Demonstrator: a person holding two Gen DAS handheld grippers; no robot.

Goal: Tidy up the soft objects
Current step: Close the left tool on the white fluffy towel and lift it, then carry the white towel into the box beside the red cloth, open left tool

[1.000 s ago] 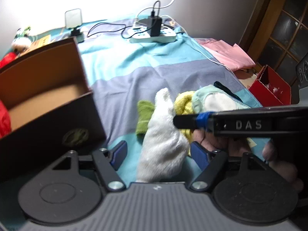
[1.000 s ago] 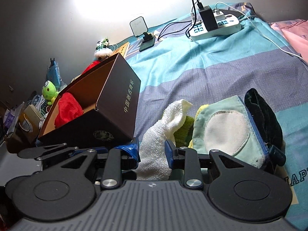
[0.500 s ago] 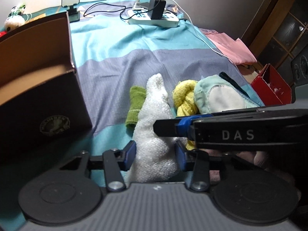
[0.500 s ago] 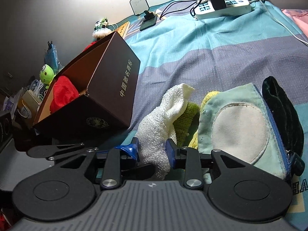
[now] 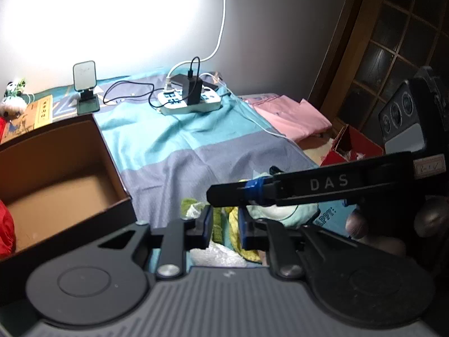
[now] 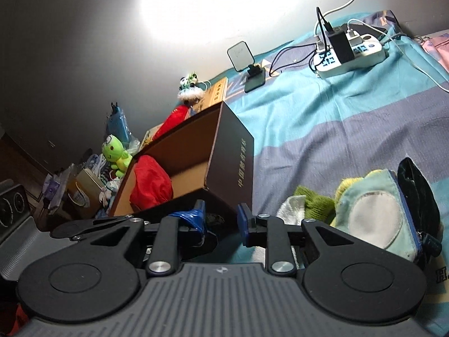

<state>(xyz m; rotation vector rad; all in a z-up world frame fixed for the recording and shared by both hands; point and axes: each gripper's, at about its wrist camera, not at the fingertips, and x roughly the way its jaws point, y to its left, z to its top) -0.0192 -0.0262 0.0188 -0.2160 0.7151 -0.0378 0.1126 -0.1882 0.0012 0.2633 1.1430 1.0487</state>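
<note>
White towel (image 5: 216,255) lies at 6 o'clock under the left gripper (image 5: 224,226); it and the right gripper (image 6: 221,221) have just been closing, jaws narrowly apart, gripping nothing

Free lane: bare teal-and-grey striped bedsheet (image 5: 179,151) running mid-scene from the soft pile to the far wall. Left blocked by the open brown cardboard box (image 5: 106,151), wall upright. Far end cluttered: white power strip with black charger (image 5: 190,99), trailing cables, small phone stand (image 5: 85,87). Right: folded pink cloth (image 5: 291,115), red carton (image 5: 353,147).
</note>
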